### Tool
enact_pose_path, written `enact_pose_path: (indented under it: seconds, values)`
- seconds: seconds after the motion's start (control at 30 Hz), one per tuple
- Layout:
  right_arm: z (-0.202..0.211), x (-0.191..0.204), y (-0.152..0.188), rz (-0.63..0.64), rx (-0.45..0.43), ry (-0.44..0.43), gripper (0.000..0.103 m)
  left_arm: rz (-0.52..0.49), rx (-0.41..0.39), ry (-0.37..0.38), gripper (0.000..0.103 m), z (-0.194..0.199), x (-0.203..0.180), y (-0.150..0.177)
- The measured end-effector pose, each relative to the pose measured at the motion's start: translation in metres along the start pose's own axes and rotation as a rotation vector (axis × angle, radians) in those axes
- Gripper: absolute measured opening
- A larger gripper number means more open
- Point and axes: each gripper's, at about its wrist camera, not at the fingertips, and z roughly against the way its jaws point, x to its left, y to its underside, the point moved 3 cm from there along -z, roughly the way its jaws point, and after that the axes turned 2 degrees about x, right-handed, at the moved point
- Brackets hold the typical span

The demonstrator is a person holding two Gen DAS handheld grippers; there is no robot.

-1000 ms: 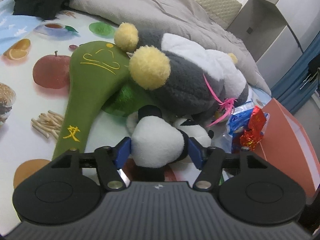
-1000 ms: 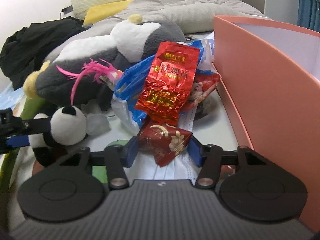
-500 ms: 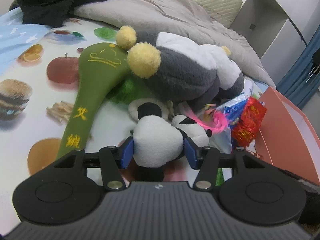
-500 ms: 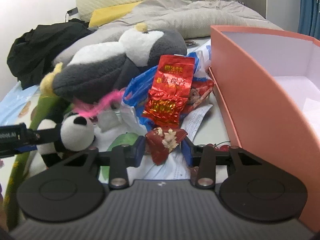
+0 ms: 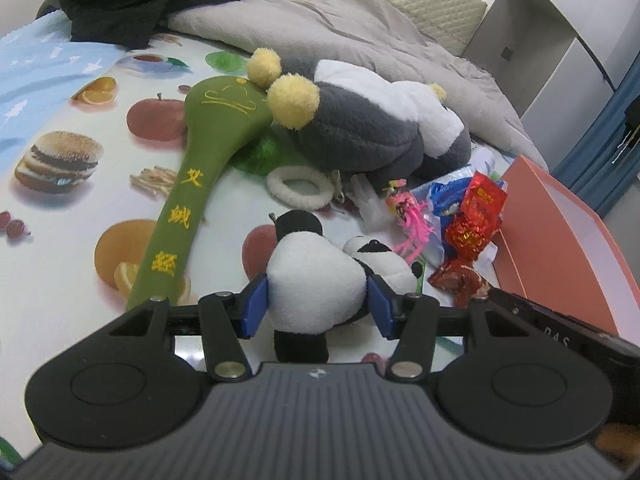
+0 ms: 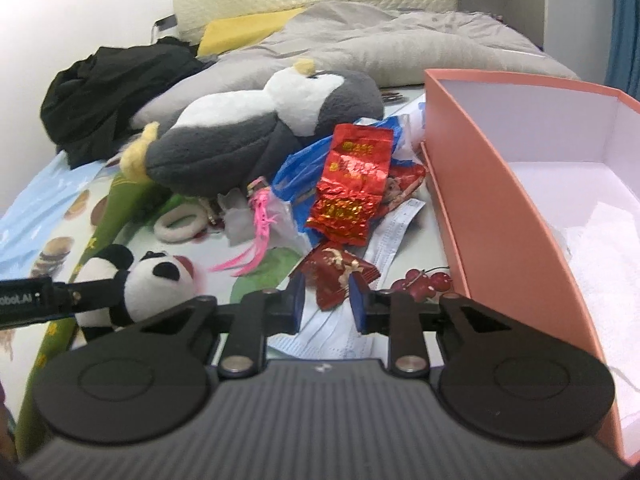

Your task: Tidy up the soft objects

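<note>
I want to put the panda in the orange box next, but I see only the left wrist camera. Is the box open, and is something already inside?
Observer: The right wrist view shows the orange box open on top. Its inside is white, and only what looks like crumpled white paper lies on its floor.
Operator: What is the right gripper doing?
Observer: The right gripper is shut on a small red packet, just beside the box's near wall.
Operator: Is anything under that packet?
Observer: Yes, a pale blue face mask lies flat on the sheet below it.
</note>
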Motion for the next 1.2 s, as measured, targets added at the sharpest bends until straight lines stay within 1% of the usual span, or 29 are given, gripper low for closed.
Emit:
enact_pose_path:
  seconds: [0.07, 0.1, 0.13, 0.2, 0.27, 0.4, 0.47, 0.5, 0.57, 0.73, 0.8, 0.9, 1.0, 1.1, 1.2]
  values:
    - [-0.002, 0.002, -0.002, 0.037, 0.017, 0.001, 0.029, -0.008, 0.006, -0.003, 0.059, 0.0, -0.001, 0.003]
    - [-0.004, 0.002, -0.003, 0.056, 0.021, 0.007, 0.03, -0.013, 0.006, -0.006, 0.059, 0.0, -0.002, 0.004]
    - [-0.005, 0.002, -0.004, 0.072, 0.024, 0.012, 0.033, -0.017, 0.005, -0.007, 0.059, 0.0, -0.002, 0.005]
    - [-0.01, 0.003, -0.007, 0.105, 0.027, 0.018, 0.041, -0.015, 0.007, -0.006, 0.059, -0.002, -0.002, 0.006]
    - [-0.016, 0.005, -0.011, 0.145, 0.032, 0.014, 0.041, -0.01, 0.007, -0.002, 0.059, -0.002, -0.001, 0.006]
    - [-0.029, 0.012, -0.016, 0.242, 0.045, 0.046, 0.041, -0.014, 0.005, 0.0, 0.059, -0.004, 0.0, 0.004]
    - [-0.04, 0.015, -0.015, 0.298, 0.077, 0.079, 0.041, -0.021, 0.003, 0.003, 0.059, -0.004, 0.0, 0.004]
    - [-0.046, 0.016, -0.014, 0.33, 0.1, 0.102, 0.043, -0.02, 0.003, 0.003, 0.059, -0.004, 0.0, 0.004]
    - [-0.052, 0.019, -0.012, 0.367, 0.115, 0.099, 0.043, -0.016, 0.002, 0.003, 0.059, -0.003, 0.0, 0.005]
    - [-0.052, 0.02, -0.013, 0.385, 0.142, 0.09, 0.04, -0.002, -0.003, 0.007, 0.059, 0.006, 0.001, 0.006]
    - [-0.049, 0.02, -0.013, 0.377, 0.147, 0.078, 0.032, 0.007, -0.001, 0.009, 0.059, 0.01, 0.002, 0.005]
    - [-0.04, 0.022, -0.016, 0.364, 0.136, 0.073, 0.031, 0.011, -0.012, 0.012, 0.059, 0.02, 0.001, 0.004]
    - [-0.026, 0.024, -0.019, 0.327, 0.123, 0.049, 0.031, 0.013, -0.021, 0.011, 0.059, 0.029, 0.0, 0.002]
    - [-0.006, 0.027, -0.021, 0.306, 0.092, 0.034, 0.031, 0.009, -0.026, 0.006, 0.059, 0.038, -0.003, 0.002]
    - [0.01, 0.025, -0.02, 0.252, 0.084, 0.004, 0.031, 0.004, -0.023, 0.003, 0.059, 0.046, -0.008, 0.003]
